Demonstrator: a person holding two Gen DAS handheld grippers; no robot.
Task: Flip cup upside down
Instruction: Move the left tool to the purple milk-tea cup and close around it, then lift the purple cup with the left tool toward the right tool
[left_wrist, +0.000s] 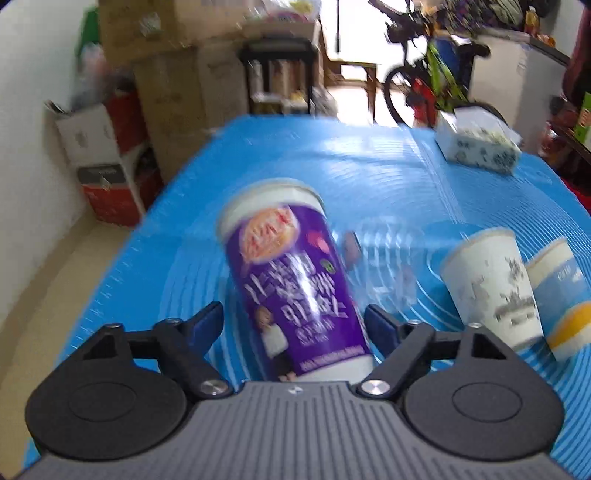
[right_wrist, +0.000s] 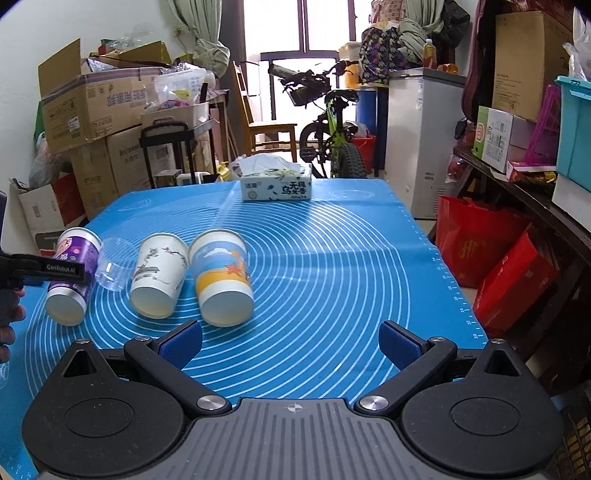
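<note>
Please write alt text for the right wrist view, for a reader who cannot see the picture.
Four cups stand in a row on a blue mat: a purple cup at left with the left gripper at it, a clear cup, a white cup and a blue-and-yellow cup. The right gripper hovers in front, jaws open and empty. A tissue box sits at the far edge.

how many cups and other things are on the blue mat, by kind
paper cups: 3 (purple printed cup, white ink-drawing cup, blue and yellow beach-print cup)
clear plastic cups: 1
tissue boxes: 1
total: 5
</note>
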